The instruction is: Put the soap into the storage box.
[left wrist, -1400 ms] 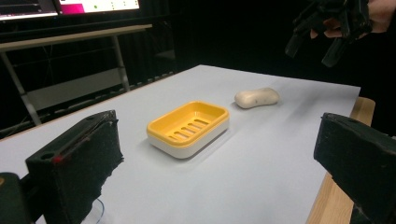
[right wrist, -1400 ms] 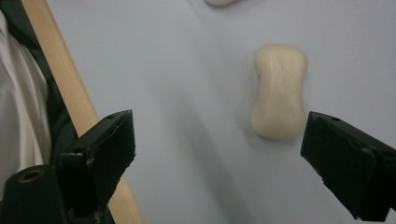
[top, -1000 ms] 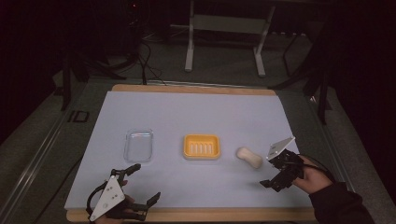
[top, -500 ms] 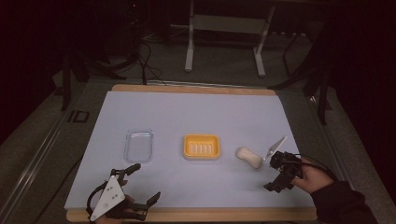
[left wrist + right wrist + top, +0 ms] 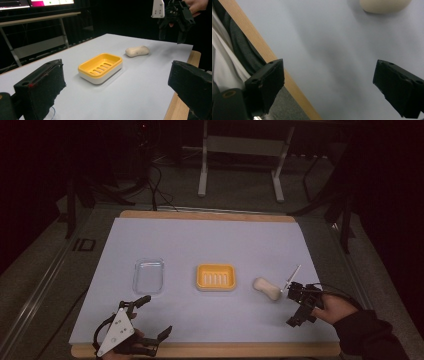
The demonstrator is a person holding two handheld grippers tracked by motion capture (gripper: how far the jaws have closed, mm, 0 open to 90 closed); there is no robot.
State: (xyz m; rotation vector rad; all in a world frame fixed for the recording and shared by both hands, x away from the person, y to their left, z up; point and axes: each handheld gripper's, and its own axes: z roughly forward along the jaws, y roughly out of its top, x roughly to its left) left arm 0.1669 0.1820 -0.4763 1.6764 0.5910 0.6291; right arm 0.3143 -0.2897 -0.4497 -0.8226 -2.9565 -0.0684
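From the high view, your right tool [image 5: 300, 304] hovers just right of the soap bar [image 5: 266, 288], jaws spread and empty; the soap lies on the desk [image 5: 210, 240] beside the yellow soap dish [image 5: 216, 277], not in it. Your left tool [image 5: 131, 329] rests near the front edge, jaws parted, holding nothing, below the clear lid [image 5: 148, 276].

In the left gripper view, the soap bar [image 5: 137, 51] sits just past the dish [image 5: 100, 67], with the right tool [image 5: 172, 23] above and behind it.

In the right gripper view, the soap [image 5: 384, 5] is at the top edge, off the line between the jaws. Turn your tool so the bar sits squarely between them, then come down across its narrow waist before closing.

I can read no brand or writing anywhere.
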